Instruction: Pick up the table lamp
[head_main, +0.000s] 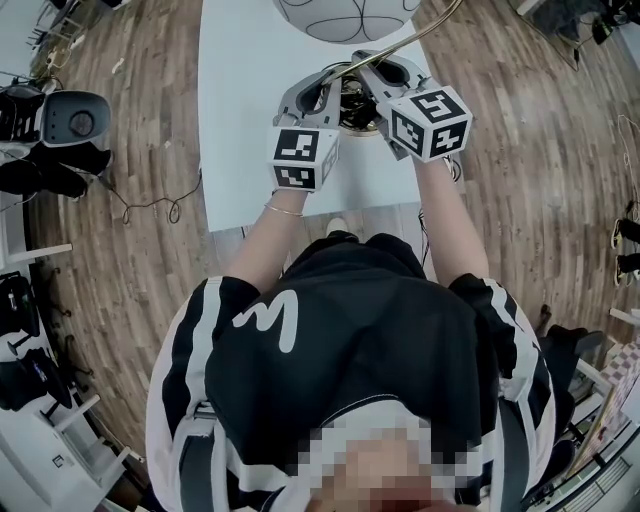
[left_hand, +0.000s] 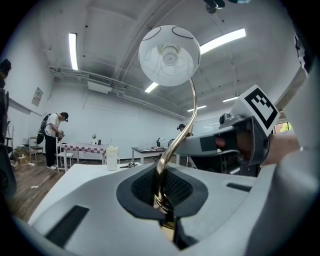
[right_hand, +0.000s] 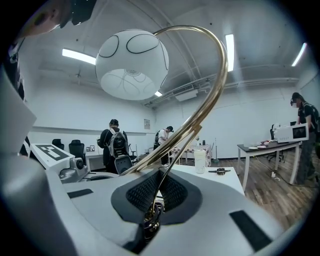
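Observation:
The table lamp has a white globe shade (head_main: 345, 15) with thin black lines and a curved brass stem (left_hand: 189, 112). Its lower stem sits between both grippers over the white table (head_main: 240, 120). My left gripper (head_main: 335, 100) is shut on the stem from the left, the brass rod pinched between its dark pads (left_hand: 162, 200). My right gripper (head_main: 368, 95) is shut on the same stem from the right (right_hand: 152, 210). In the right gripper view the globe (right_hand: 132, 65) hangs overhead and the stem (right_hand: 212, 90) arches over. The lamp's base is hidden by the grippers.
A white cup (left_hand: 112, 157) and a small dark item (right_hand: 218, 171) stand further along the table. Wooden floor with a cable (head_main: 150, 205) surrounds the table, and a grey chair (head_main: 65, 120) is at the left. People and other tables (right_hand: 270, 146) stand in the background.

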